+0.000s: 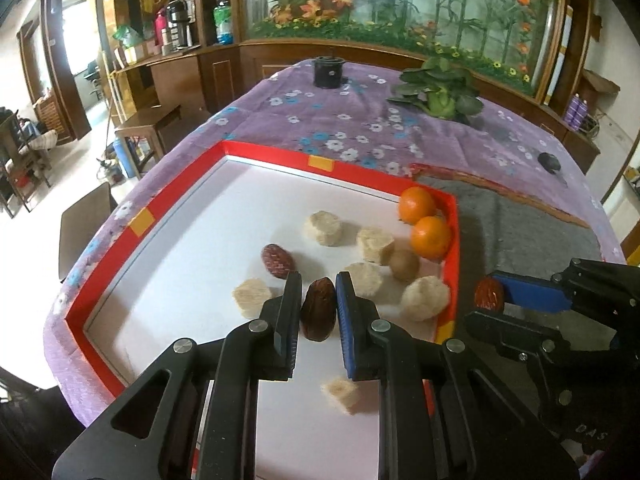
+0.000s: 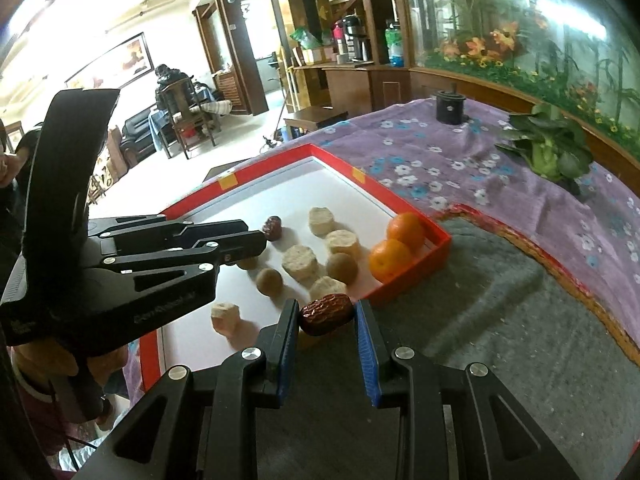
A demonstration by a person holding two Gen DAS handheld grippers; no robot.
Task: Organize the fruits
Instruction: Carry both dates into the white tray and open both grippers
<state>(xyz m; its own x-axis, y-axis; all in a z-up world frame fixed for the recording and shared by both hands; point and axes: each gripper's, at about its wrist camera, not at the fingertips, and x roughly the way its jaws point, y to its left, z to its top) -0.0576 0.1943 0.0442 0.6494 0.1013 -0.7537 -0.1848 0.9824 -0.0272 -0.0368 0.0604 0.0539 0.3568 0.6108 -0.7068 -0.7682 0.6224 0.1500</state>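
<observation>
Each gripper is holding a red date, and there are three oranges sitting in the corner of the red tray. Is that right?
Almost. Only two oranges sit in the corner of the red tray, not three; the left wrist view shows them side by side. The rest holds: the left gripper pinches one red date, and the right gripper pinches another red date.

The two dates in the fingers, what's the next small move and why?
Probably carry both toward the grey mat and set them down there. The left gripper is shut on a date above the tray, the right gripper on another date already past the tray's edge.
</observation>
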